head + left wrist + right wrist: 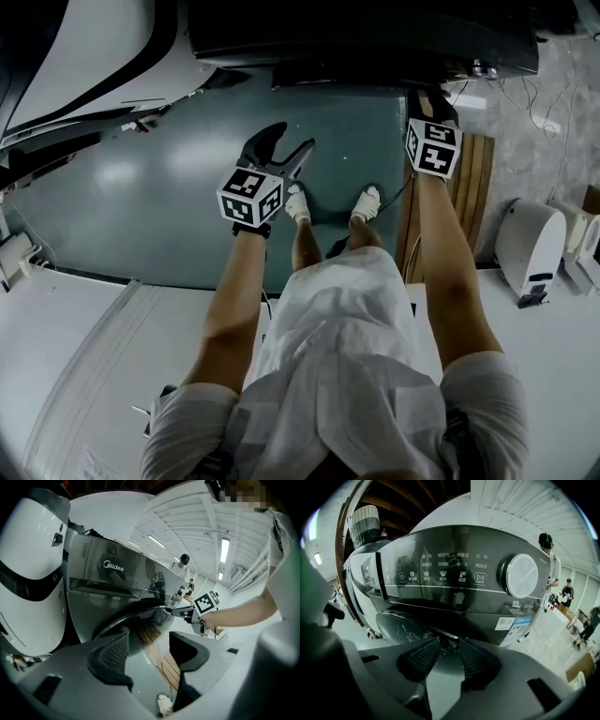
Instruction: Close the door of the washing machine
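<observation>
A dark grey washing machine (366, 37) stands ahead of me at the top of the head view. Its control panel (459, 571) and white dial (521, 575) fill the right gripper view. The round door (401, 627) lies low against the front, and I cannot tell whether it is latched. My right gripper (443, 660) is open. Its tips are close to the door's upper edge (440, 643) and nothing is pressed between the pads. From the left gripper view, that right gripper (185, 613) shows at the door's rim (126, 618). My left gripper (281, 150) hangs open over the teal floor, holding nothing.
A white appliance (28, 573) stands left of the washer, with a wicker basket (363, 522) on top. A wooden board (469, 187) lies on the floor at the right, next to a white device (530, 244). My feet (298, 204) are on the teal floor (141, 197). People stand far off.
</observation>
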